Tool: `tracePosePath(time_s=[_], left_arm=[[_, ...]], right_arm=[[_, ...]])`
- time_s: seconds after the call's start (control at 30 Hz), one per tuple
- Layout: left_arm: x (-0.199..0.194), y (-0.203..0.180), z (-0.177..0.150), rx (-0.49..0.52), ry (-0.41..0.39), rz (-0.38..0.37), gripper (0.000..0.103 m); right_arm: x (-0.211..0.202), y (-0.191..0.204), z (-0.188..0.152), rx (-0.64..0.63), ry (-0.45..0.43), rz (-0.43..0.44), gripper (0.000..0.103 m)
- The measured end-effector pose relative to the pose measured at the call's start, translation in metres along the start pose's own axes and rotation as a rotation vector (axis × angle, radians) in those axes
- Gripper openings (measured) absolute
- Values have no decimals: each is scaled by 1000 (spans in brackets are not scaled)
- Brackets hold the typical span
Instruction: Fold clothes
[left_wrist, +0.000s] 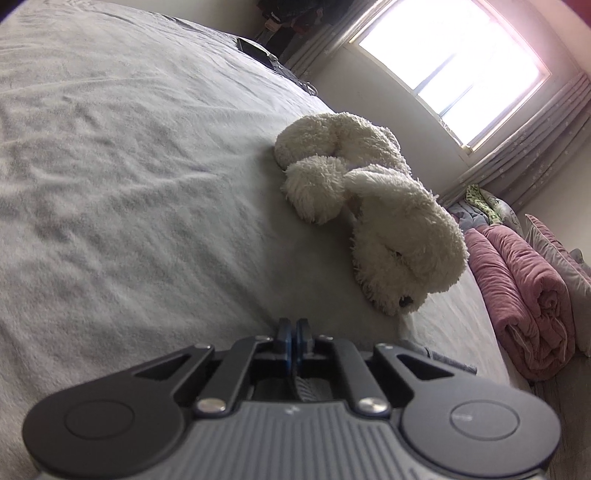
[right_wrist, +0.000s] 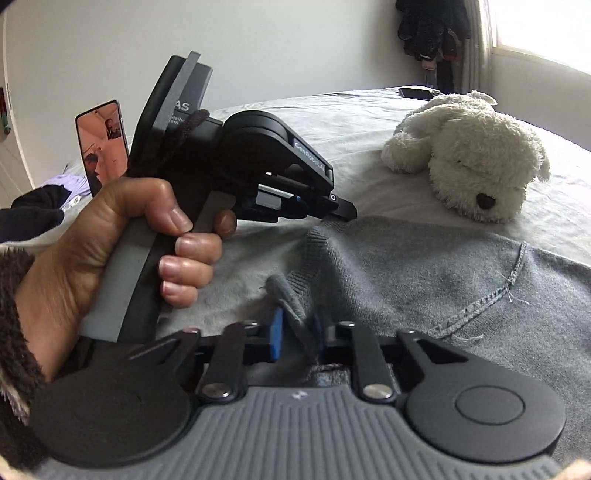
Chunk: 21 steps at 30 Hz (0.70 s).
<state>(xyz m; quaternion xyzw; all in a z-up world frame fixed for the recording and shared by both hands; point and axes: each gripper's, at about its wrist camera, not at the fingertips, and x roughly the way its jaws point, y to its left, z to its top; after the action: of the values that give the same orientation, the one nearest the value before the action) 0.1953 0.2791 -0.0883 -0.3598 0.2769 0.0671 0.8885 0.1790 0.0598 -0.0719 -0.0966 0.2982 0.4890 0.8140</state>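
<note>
A grey knit garment (right_wrist: 424, 273) lies spread on the bed, with a stitched seam at its right. My right gripper (right_wrist: 297, 328) holds a fold of its near edge between the blue pads, jaws partly apart around the cloth. My left gripper (right_wrist: 341, 214) is held by a hand at the left of the right wrist view, its tips touching the garment's far corner. In the left wrist view the left gripper (left_wrist: 294, 328) has its blue pads together; a bit of grey cloth (left_wrist: 439, 356) shows just right of it.
A white plush dog (right_wrist: 472, 155) lies on the grey bedsheet (left_wrist: 129, 166) just beyond the garment; it also shows in the left wrist view (left_wrist: 376, 206). Rolled pink blankets (left_wrist: 528, 295) lie past the bed edge. A phone (right_wrist: 103, 142) stands at the left.
</note>
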Motion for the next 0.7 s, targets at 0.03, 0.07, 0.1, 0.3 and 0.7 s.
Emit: tracePosePath(time_s=[0.03,0.07,0.1,0.3,0.7], left_arm=[[-2,1,1,-8,-16,1,2],[-5,2,2,-12,-36,-2,1],[-8,1,3,-11,-62,-8,1],[-2,-4,2,44,-97,69,2],[-28,-17,9,86,-138,-10,27]], right_arm=[[1,-1,1,25,-7,13,6],[1,-3,2,53,-16,36,6],[1,-5,3,84,-25,67,6],[15,-17,1,173,-26,131,13],[14,-18,3,189,-47,268,40]])
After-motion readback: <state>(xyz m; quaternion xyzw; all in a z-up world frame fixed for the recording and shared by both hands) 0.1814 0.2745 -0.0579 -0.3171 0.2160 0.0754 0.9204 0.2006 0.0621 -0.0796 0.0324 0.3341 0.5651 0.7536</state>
